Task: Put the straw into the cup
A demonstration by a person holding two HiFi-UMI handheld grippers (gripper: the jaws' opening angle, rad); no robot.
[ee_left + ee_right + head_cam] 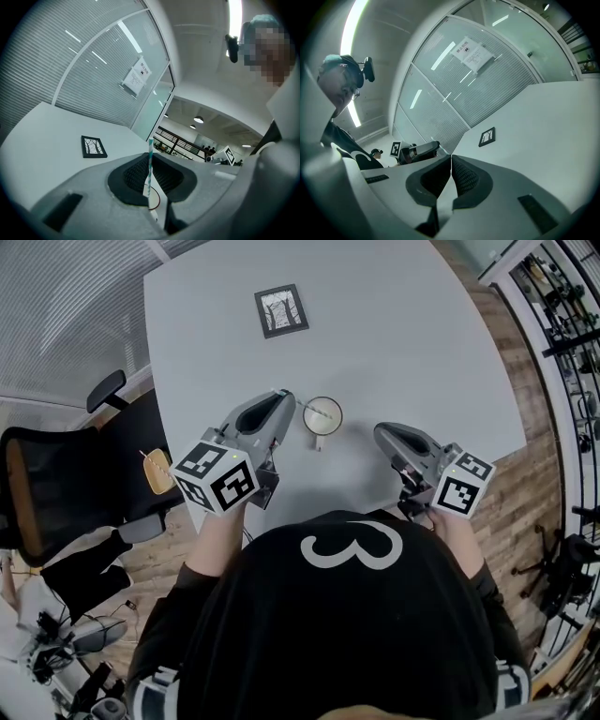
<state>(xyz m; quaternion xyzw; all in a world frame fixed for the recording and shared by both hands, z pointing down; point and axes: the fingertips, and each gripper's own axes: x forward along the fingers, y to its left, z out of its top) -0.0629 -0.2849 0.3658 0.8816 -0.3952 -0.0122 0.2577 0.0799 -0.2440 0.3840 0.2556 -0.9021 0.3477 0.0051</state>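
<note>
On a white table (422, 352), the left gripper (282, 399) clamps a teal-striped straw (150, 161) between its jaws, with the straw's far end reaching over the mouth of the white cup (322, 416) just beside it. Farther right, the right gripper (380, 432) has its jaws pressed together, empty.

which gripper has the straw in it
The left gripper, next to the cup: its jaws are shut on the striped straw. The right gripper has its jaws together with nothing between them.

Bare table (422, 352) around the cup (322, 415) (picture frame (281, 310) well beyond)
</note>
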